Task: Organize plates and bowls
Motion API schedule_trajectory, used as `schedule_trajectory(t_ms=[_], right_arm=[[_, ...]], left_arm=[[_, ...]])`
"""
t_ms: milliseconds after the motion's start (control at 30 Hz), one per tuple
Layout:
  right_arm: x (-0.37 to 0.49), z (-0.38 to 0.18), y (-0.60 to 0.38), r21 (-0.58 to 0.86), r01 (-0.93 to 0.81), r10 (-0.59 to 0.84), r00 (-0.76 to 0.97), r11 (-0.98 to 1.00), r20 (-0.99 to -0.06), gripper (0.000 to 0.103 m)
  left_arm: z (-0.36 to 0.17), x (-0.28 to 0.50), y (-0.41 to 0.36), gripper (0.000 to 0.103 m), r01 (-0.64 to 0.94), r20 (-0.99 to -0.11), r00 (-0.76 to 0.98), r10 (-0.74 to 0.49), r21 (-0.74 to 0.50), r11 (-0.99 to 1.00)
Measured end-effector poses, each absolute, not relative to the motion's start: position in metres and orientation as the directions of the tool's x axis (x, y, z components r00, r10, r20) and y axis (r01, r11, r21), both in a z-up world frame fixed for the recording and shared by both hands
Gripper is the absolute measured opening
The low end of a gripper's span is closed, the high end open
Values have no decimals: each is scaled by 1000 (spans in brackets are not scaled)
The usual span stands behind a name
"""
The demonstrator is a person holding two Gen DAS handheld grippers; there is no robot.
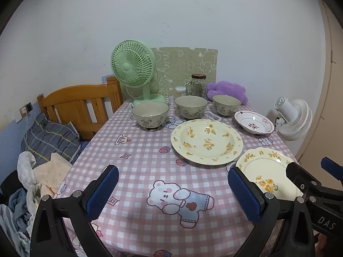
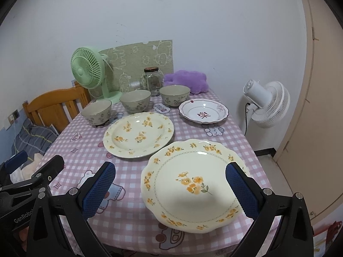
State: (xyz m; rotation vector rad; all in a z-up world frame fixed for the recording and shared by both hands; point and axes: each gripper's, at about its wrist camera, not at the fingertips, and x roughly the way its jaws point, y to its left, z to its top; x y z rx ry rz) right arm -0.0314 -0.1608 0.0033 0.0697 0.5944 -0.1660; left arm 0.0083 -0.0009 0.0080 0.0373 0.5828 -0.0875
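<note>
Three bowls [image 1: 188, 106] stand in a row across the table [image 1: 137, 162], with a fan [image 1: 134, 68] and a jar [image 1: 198, 85] behind them. Three plates [image 2: 139, 134] lie in front of the bowls, the nearest plate [image 2: 193, 184] at the front edge.

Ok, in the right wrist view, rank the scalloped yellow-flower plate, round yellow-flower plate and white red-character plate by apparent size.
1. Scalloped yellow-flower plate, though it is nearest the camera.
2. Round yellow-flower plate.
3. White red-character plate, the farthest, so its true rank is unsure.
</note>
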Motion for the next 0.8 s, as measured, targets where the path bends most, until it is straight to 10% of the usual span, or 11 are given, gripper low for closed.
schedule_trajectory(t_ms=[800], right_arm=[[-33, 7, -161, 15, 172, -137, 830, 985, -540, 103]], left_arm=[[9, 7, -2, 102, 95, -549, 832, -73, 12, 995]])
